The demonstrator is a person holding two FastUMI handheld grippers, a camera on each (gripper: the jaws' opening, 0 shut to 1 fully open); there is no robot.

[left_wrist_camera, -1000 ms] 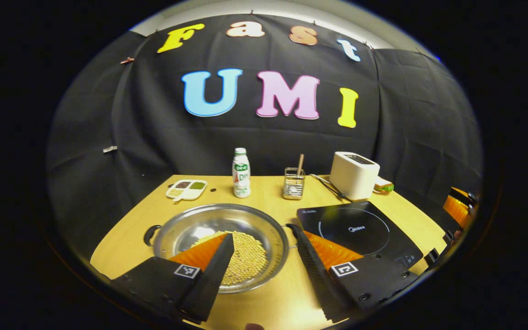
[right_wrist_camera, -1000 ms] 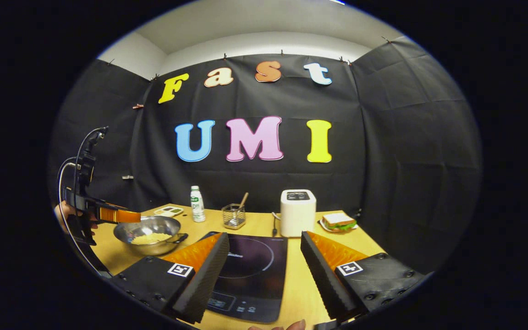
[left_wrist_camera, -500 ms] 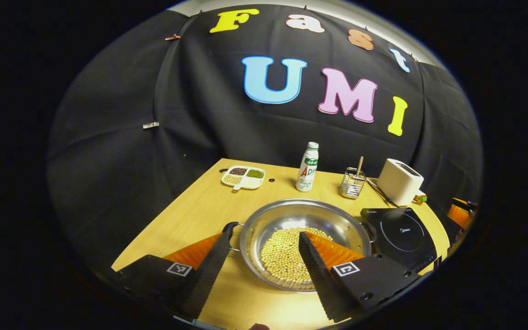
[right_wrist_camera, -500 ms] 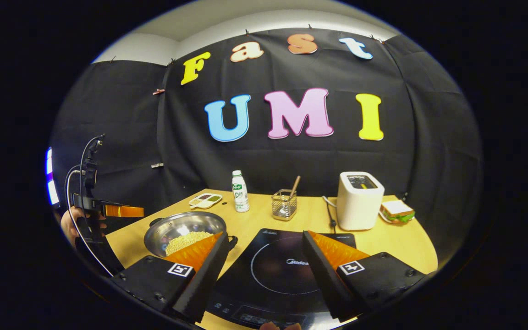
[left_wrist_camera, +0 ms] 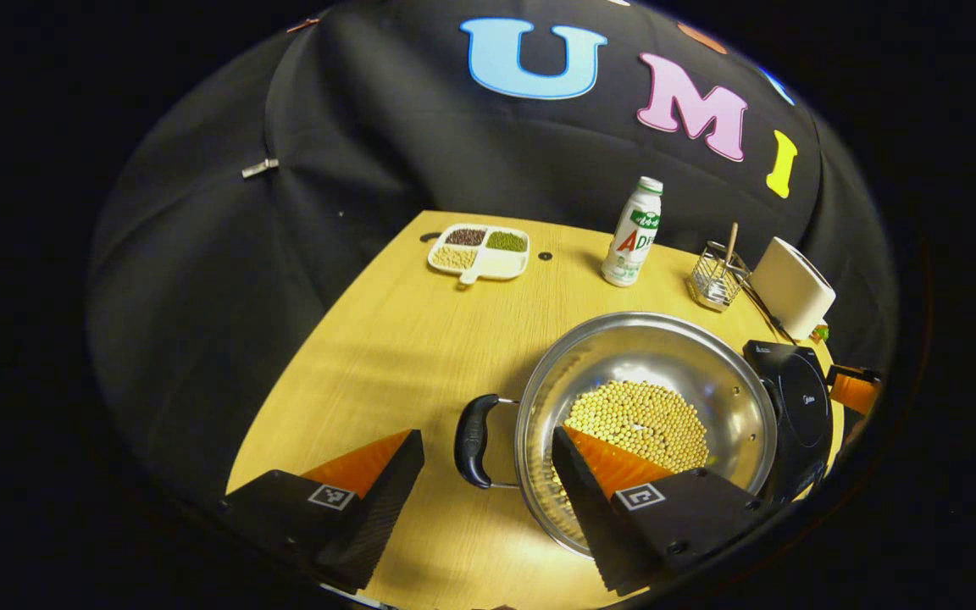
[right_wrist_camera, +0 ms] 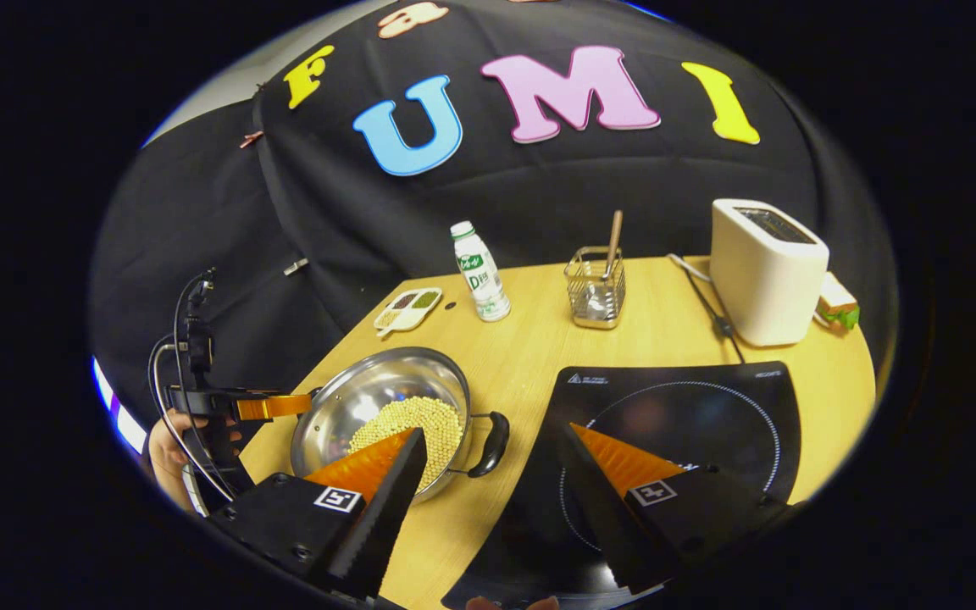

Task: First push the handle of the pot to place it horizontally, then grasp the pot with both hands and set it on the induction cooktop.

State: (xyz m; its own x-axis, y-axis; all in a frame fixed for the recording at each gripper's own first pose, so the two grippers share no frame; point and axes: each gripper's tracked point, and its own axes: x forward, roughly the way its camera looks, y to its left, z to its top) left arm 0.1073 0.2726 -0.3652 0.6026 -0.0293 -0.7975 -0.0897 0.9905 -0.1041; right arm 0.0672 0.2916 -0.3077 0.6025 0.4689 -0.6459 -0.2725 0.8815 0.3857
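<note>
My left tool (left_wrist_camera: 488, 440) is spread wide and grips nothing. The pot (left_wrist_camera: 649, 415) sits on the tabletop (left_wrist_camera: 386, 339), full of yellow beans (left_wrist_camera: 636, 419). Its black left handle (left_wrist_camera: 473, 440) lies right in the gap between my two fingers, but neither finger touches it. One finger is over the bare wood to the left of the handle. The other finger is over the pot's near rim.

My right tool (right_wrist_camera: 492, 436) is also spread wide and grips nothing. In the right gripper view the pot (right_wrist_camera: 369, 398) is on the left and the induction cooktop (right_wrist_camera: 691, 424) is on the right. The pot's other black handle (right_wrist_camera: 492, 445) lies between these two fingers, near the left one. The right finger is over the cooktop's dark glass. The pot stands just beside the cooktop, not on it.

A hand (right_wrist_camera: 168, 453) holds my left tool (right_wrist_camera: 272, 407) beyond the pot's far side.
</note>
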